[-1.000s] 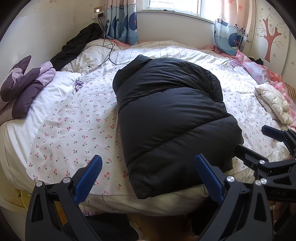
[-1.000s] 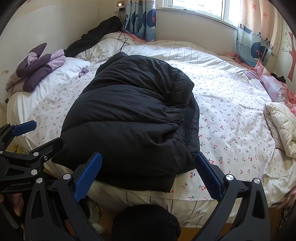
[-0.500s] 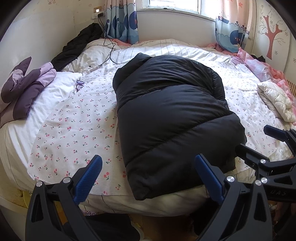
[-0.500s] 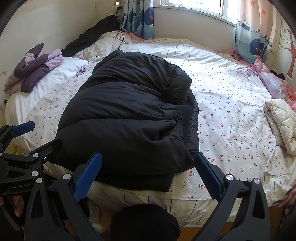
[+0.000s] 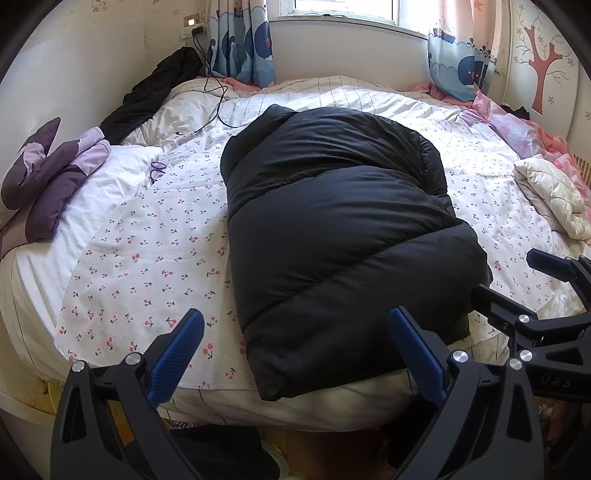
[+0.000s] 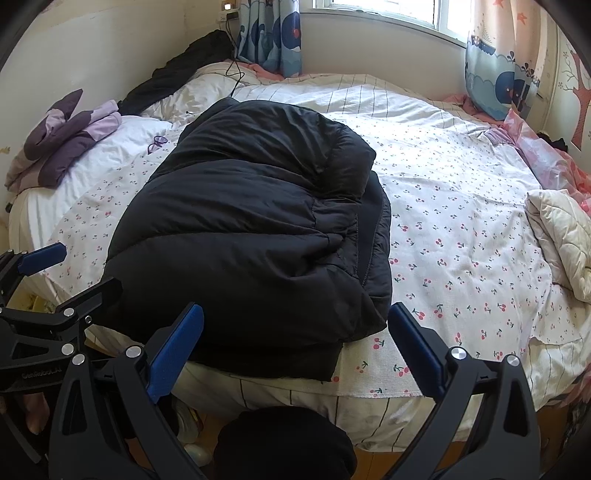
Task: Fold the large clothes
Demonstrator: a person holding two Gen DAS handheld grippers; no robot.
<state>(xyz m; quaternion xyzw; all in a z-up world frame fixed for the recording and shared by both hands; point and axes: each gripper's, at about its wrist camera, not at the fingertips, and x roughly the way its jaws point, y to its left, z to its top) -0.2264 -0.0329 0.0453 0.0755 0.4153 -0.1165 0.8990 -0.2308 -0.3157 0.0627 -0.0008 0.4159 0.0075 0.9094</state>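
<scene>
Black puffer coat (image 5: 332, 236) folded on bed (image 5: 140, 258)

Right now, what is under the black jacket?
The jacket lies folded on the cherry-print sheet, its near edge hanging over the striped bedding. Whatever is directly beneath it is covered. Both grippers are open and off it.

Daylight from window (image 5: 343, 14), slight glare; sharp centre, fisheye-warped dark corners.
</scene>
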